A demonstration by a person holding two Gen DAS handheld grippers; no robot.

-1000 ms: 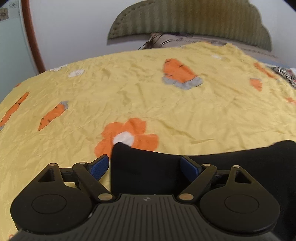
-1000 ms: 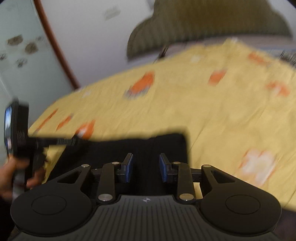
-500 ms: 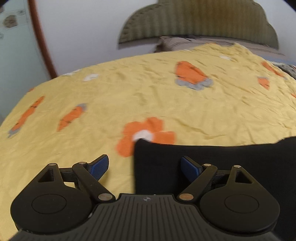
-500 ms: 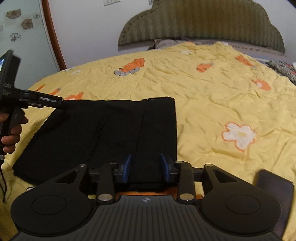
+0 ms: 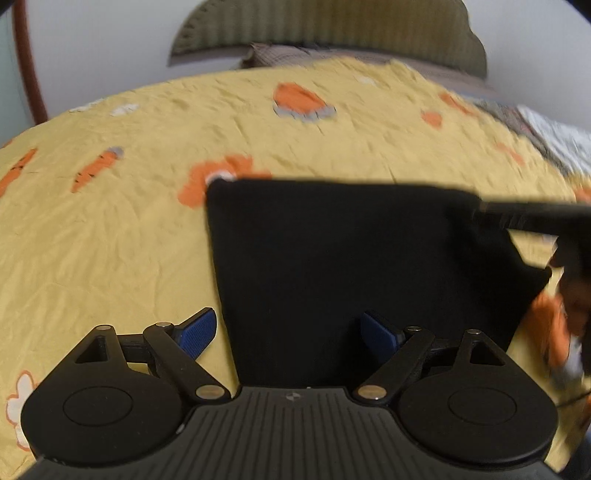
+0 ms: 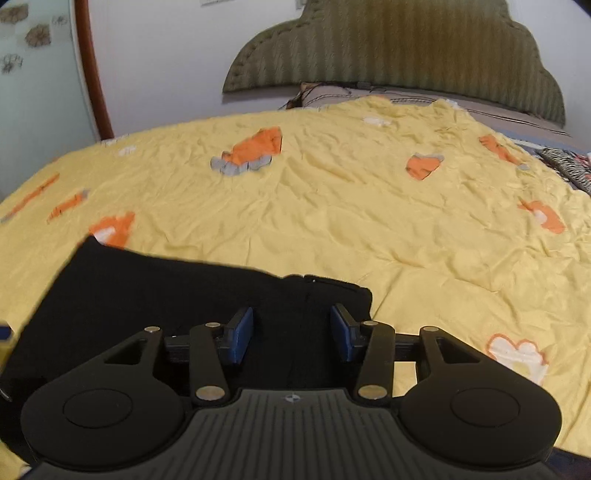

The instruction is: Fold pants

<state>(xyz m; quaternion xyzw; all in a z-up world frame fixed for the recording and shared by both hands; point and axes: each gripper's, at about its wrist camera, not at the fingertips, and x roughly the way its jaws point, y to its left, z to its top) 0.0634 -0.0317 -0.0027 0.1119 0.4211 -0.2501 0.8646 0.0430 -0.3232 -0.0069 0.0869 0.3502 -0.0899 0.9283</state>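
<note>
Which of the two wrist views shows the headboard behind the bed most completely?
The right wrist view: the green padded headboard shows sharply, with its scalloped outline down both sides and its vertical ribbing. In the left wrist view the headboard is motion-blurred, flattened against the top edge, and its crown is cut off.

No readable txt, labels, brands or nos. anywhere in either view (only a tiny round mark on each gripper body, no letters on it).
</note>
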